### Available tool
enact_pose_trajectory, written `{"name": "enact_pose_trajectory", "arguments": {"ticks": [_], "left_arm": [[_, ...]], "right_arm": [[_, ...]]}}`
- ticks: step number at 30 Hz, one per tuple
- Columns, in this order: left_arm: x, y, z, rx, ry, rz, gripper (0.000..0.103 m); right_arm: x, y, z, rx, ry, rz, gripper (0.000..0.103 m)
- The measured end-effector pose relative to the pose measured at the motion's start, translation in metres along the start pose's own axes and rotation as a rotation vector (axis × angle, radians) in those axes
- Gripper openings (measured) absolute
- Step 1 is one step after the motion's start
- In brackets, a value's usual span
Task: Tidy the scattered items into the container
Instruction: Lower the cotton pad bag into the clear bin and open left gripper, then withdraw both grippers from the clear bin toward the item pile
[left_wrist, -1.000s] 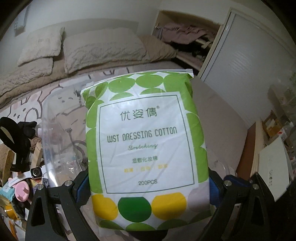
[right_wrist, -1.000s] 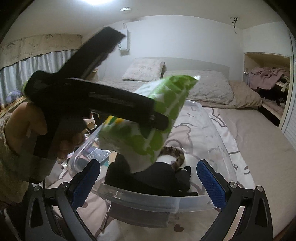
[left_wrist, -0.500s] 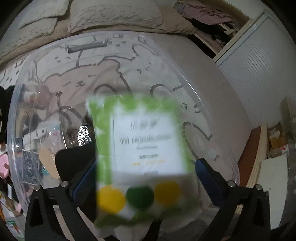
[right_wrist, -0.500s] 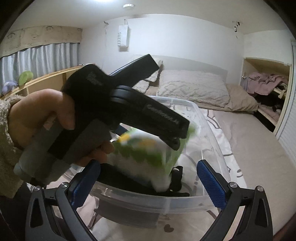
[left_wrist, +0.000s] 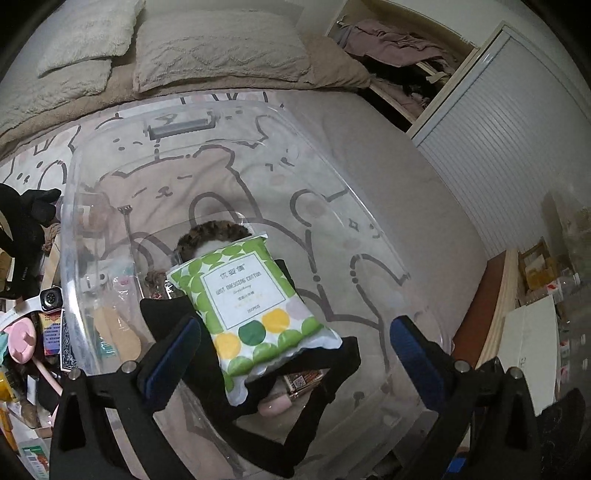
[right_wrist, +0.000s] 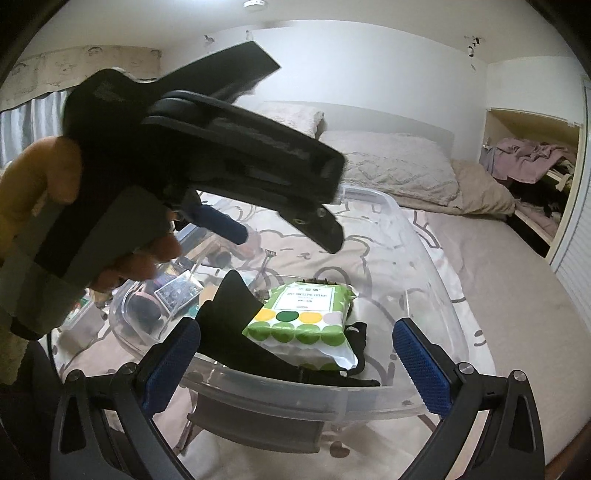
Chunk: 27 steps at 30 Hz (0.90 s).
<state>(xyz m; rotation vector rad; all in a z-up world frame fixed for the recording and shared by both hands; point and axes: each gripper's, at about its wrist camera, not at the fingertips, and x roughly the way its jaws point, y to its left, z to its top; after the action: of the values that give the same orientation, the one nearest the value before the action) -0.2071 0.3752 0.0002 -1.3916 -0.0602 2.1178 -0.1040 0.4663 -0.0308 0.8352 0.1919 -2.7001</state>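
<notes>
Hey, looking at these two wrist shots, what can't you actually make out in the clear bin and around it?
- Left wrist view: the cotton pad pack hides most of the black item and the brown patterned thing beneath it.
- Left wrist view: the clutter beside the clear bin is cut off by the edge.
- Right wrist view: the left gripper, blurred, blocks the bin's far corner.
</notes>
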Motion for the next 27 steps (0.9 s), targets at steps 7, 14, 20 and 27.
{"name": "enact_pose_trajectory", "arguments": {"ticks": [7,14,20,27], "left_arm": [[-0.022,0.008,-0.013,0.040,-0.062,0.028,0.103],[-0.053,0.025,-0.029,0.085,-0.176,0.106,0.103],[-0.074,0.040,-0.043,0.114,-0.256,0.164,0.103],[-0.095,0.048,-0.060,0.157,-0.349,0.225,0.103]], "right_arm": [[-0.004,-0.001,-0.003,0.030,-0.005,-0.028,0.103],[-0.011,0.003,0.001,0.061,-0.041,-0.047,0.103],[-0.016,0.012,0.004,0.077,-0.077,-0.063,0.103],[-0.021,0.023,0.006,0.079,-0.124,-0.117,0.103]]}}
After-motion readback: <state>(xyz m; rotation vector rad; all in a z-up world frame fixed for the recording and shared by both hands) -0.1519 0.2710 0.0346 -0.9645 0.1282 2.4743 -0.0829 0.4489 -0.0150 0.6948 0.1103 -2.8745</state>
